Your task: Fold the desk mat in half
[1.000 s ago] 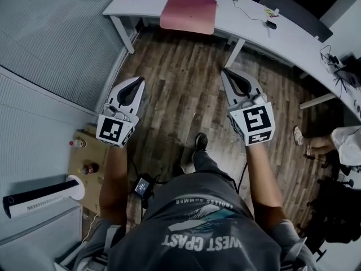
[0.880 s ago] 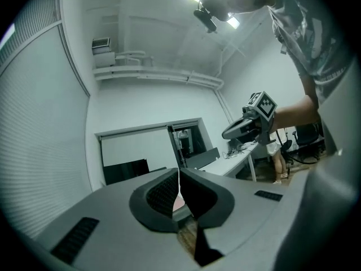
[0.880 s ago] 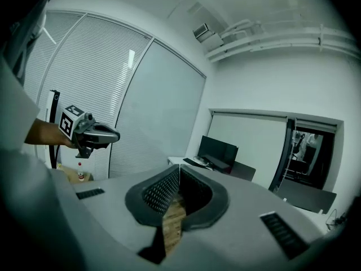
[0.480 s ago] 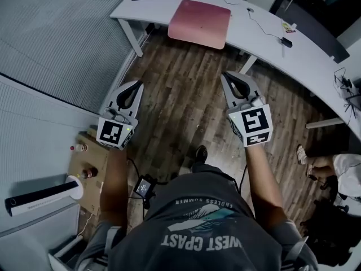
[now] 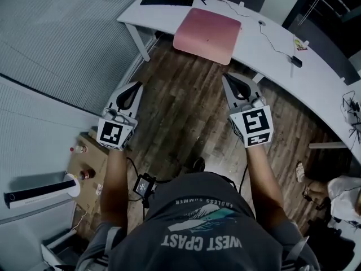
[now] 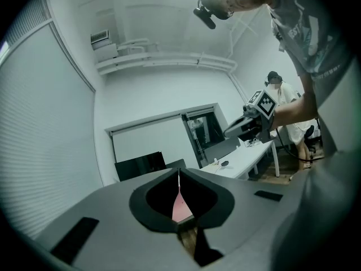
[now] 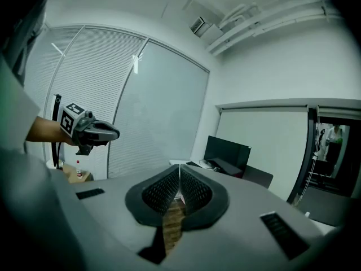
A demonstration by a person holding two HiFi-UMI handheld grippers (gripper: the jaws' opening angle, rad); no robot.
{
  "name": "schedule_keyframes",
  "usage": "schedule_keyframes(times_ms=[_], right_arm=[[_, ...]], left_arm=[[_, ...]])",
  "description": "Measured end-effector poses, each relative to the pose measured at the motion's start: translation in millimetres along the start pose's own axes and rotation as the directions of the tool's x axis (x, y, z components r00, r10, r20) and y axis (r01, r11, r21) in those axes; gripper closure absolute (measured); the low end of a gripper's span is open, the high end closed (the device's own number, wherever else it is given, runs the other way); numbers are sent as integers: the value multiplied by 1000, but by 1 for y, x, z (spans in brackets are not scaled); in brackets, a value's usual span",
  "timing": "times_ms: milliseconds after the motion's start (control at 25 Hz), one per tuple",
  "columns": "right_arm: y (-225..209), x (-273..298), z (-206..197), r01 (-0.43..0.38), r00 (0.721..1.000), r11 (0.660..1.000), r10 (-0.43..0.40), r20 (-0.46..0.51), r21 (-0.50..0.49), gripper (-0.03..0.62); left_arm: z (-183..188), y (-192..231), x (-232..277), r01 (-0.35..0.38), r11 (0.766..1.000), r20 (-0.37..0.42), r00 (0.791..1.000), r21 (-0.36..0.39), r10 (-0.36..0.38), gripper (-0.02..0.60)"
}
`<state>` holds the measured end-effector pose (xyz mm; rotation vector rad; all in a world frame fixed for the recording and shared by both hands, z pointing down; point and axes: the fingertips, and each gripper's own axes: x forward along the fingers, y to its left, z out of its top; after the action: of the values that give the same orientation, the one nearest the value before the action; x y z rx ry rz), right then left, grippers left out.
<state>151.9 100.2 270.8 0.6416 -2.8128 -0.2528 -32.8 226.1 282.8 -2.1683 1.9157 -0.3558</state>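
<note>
the table (image 5: 271,45) and its pink desk mat (image 5: 207,28) sit lower and nearer in the head view than a second ago, while both tools hang in much the same spots over the wooden floor (image 5: 186,114). the left tool (image 5: 137,85) is clenched on nothing, its tips together. the right tool (image 5: 227,78) is likewise clenched and empty. the desk mat lies flat and unfolded at the table's near edge, right of the keyboard (image 5: 166,0), well apart from both tools.

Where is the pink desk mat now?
Head view, top centre: the desk mat lies flat on the white desk, at its near edge, right of the black keyboard.
</note>
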Motion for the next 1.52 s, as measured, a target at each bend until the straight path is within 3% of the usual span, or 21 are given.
schedule_keyframes(times_ms=[360, 640, 960, 1280, 1520], right_arm=[[-40, 28, -21, 7, 1000, 999, -7, -18, 37, 566], [-65, 61, -34, 92, 993, 995, -89, -75, 32, 566], [-98, 112, -33, 230, 966, 972, -223, -134, 41, 566], [-110, 163, -38, 296, 941, 955, -286, -179, 30, 566], [-114, 192, -47, 315, 927, 949, -308, -212, 0, 566]], left_arm=[[-10, 8, 50, 36, 999, -29, 999, 20, -36, 558], [-38, 43, 108, 118, 993, 2, 993, -6, -118, 558], [-58, 94, 194, 259, 966, 55, 964, 14, -259, 558], [-96, 138, 247, 351, 936, 43, 935, 32, -352, 558], [-121, 155, 274, 406, 909, 14, 912, 88, -409, 558]])
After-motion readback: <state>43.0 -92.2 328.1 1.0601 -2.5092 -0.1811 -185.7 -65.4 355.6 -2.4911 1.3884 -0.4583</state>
